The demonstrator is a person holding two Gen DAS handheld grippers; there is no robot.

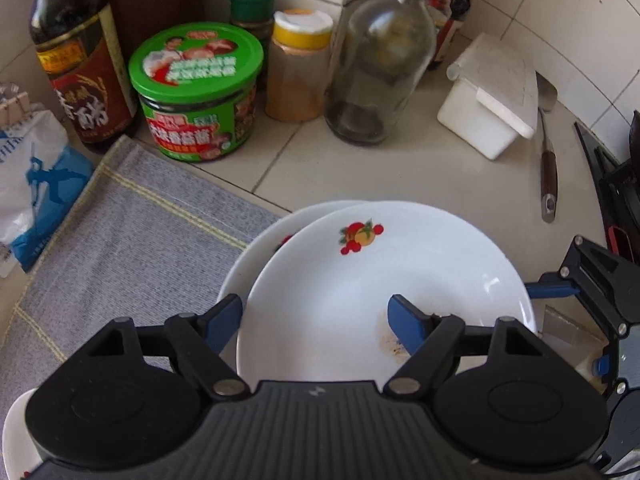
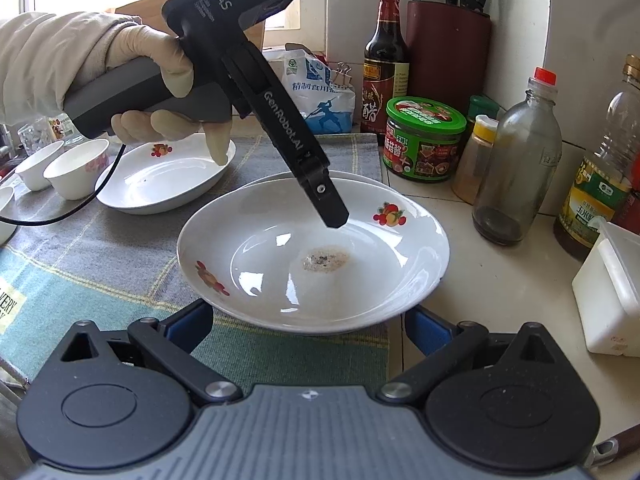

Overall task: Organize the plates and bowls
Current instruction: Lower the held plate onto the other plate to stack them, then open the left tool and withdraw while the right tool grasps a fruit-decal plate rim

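Right now your left gripper (image 1: pixel 316 322) has its jaws wide over the near rim of the top plate (image 1: pixel 384 280), one finger inside and one outside, not clamped. Your right gripper (image 2: pixel 308 330) is wide too, straddling that plate's edge. It sits on another plate (image 1: pixel 256 256) by the grey cloth (image 1: pixel 132 236) on the desk (image 1: pixel 400 168).

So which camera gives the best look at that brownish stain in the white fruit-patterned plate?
The right wrist view: the brownish stain lies fully exposed at the centre of the white fruit-patterned plate. In the left wrist view only an edge of it shows, mostly hidden behind the left gripper.
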